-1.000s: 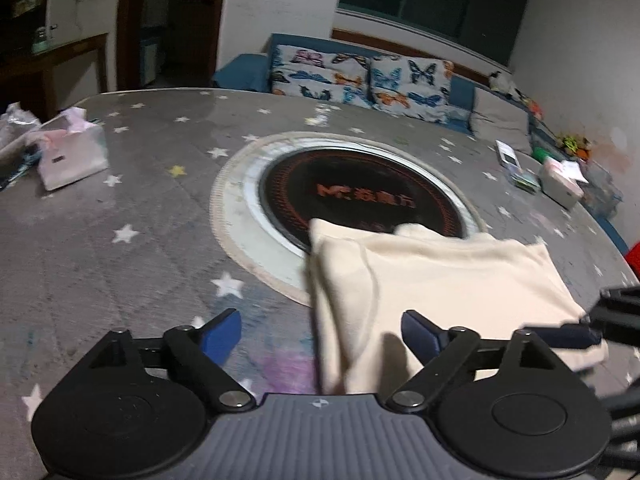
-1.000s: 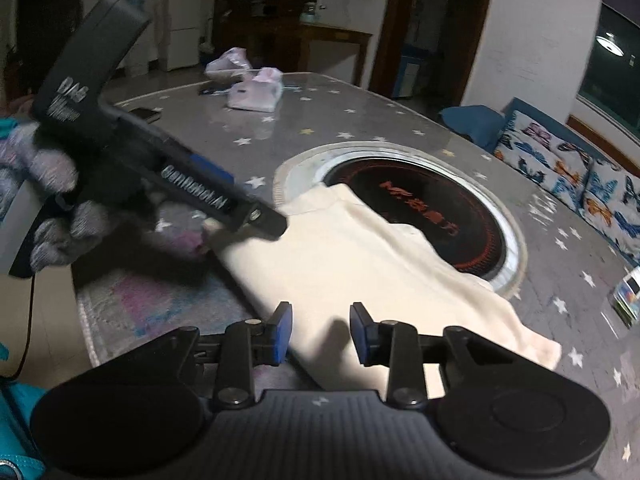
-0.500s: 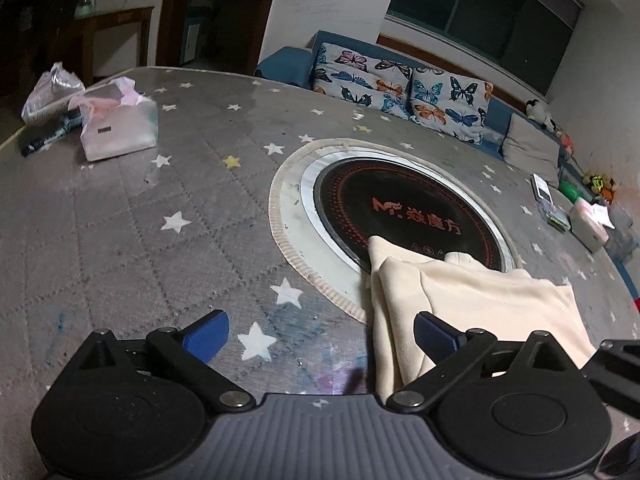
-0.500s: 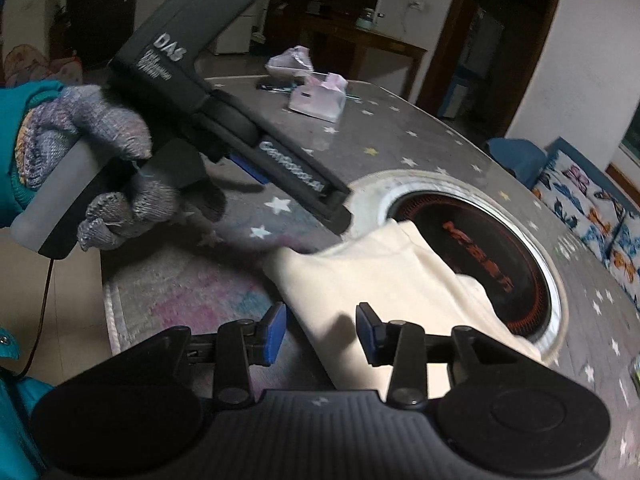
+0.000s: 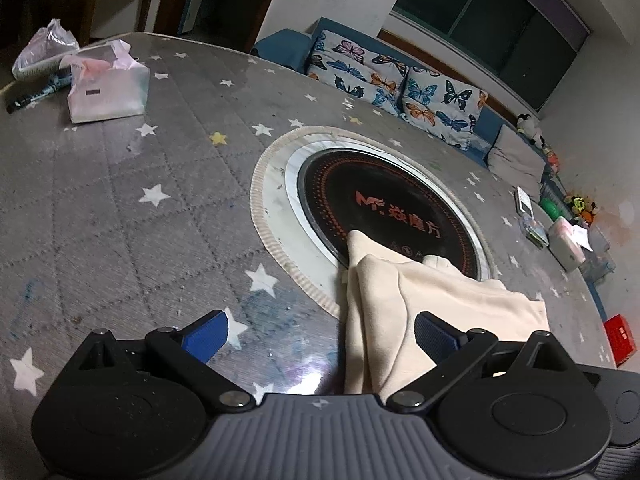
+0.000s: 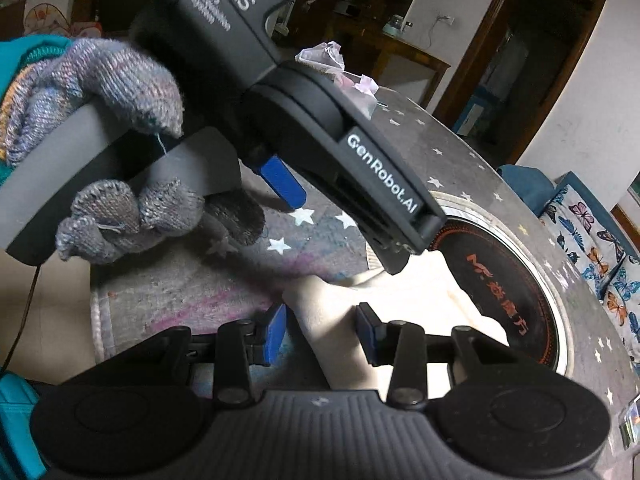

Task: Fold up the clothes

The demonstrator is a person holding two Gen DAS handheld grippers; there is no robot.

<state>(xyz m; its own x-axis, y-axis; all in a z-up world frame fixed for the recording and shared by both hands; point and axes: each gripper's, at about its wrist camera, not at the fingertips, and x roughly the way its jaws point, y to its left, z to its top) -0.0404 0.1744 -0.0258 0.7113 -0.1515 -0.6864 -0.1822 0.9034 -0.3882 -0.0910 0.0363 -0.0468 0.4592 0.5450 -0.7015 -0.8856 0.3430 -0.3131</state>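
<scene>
A folded cream garment (image 5: 432, 304) lies on the grey star-patterned table, partly over the round black hotplate (image 5: 392, 208). My left gripper (image 5: 320, 332) is open wide just above the table, with the garment's near edge between its blue pads. My right gripper (image 6: 322, 334) is open, and a corner of the cream garment (image 6: 400, 304) lies between its pads, not pinched. In the right wrist view the left gripper's body (image 6: 344, 140), held by a gloved hand (image 6: 120, 92), hangs close in front.
A pink tissue box (image 5: 106, 92) and a plastic bag (image 5: 44, 50) sit at the table's far left. Small boxes and a remote (image 5: 568, 240) lie at the far right edge. A sofa with butterfly cushions (image 5: 400, 80) stands behind the table.
Both grippers have pulled back toward the table's near edge and turned left. My right gripper has opened somewhat wider. The garment lies still.
</scene>
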